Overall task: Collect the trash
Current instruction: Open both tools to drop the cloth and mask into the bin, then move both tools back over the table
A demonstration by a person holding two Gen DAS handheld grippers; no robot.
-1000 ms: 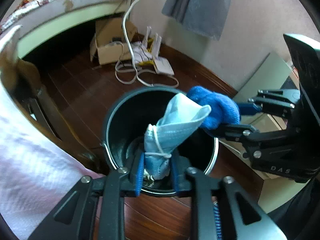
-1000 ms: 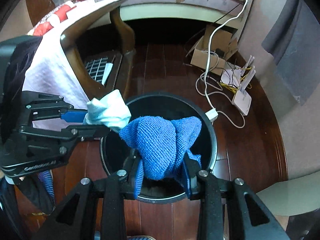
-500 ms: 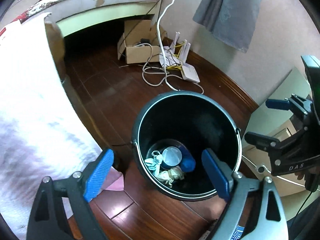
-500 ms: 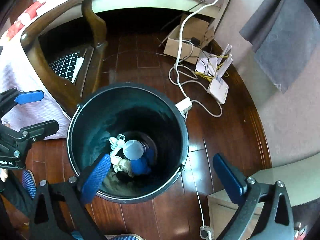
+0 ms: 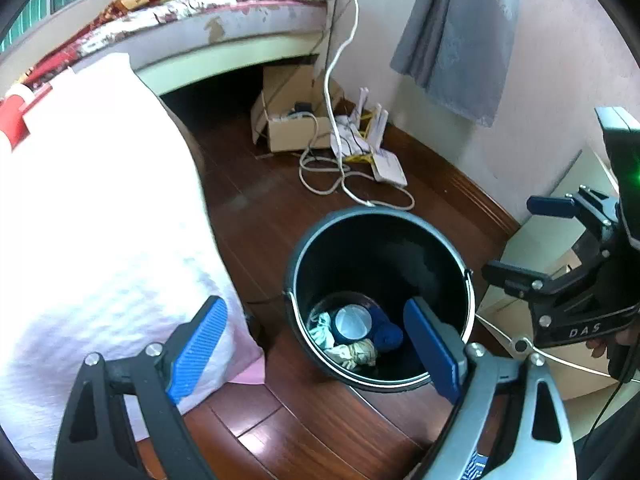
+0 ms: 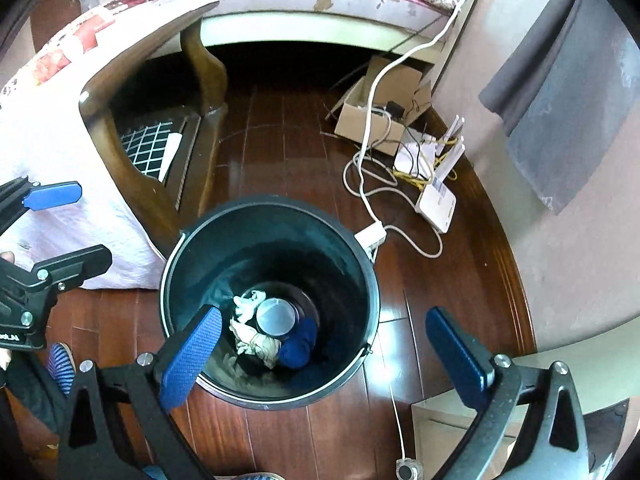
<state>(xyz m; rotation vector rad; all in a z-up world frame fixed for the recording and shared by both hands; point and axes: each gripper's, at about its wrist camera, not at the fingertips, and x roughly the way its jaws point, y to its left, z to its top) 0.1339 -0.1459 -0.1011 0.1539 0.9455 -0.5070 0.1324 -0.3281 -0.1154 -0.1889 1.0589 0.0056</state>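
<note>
A black bucket (image 5: 384, 236) (image 6: 360, 272) stands on the dark wood floor. At its bottom lie a blue cloth (image 5: 386, 334) (image 6: 298, 346), a pale face mask (image 5: 320, 330) (image 6: 246, 306), a round grey lid (image 5: 352, 320) (image 6: 276, 314) and crumpled beige paper (image 5: 358, 354) (image 6: 260, 346). My left gripper (image 5: 316, 348) hangs open above the bucket's near rim, nothing between its blue pads. My right gripper (image 6: 326, 348) is open too, empty, above the bucket. Each gripper shows in the other's view: right gripper (image 5: 532, 236), left gripper (image 6: 68, 228).
A white-covered table (image 5: 100, 220) with a wooden leg (image 6: 204, 80) stands left of the bucket. Behind it are a cardboard box (image 5: 288, 120), white cables (image 5: 340, 168) and a router (image 6: 436, 200). A bed (image 5: 200, 32) runs along the back. A pale cabinet (image 5: 560, 240) stands at the right.
Both grippers opened wide and let go: the face mask and the blue cloth dropped to the bucket's bottom. Both grippers then rose and drew back from the bucket.
</note>
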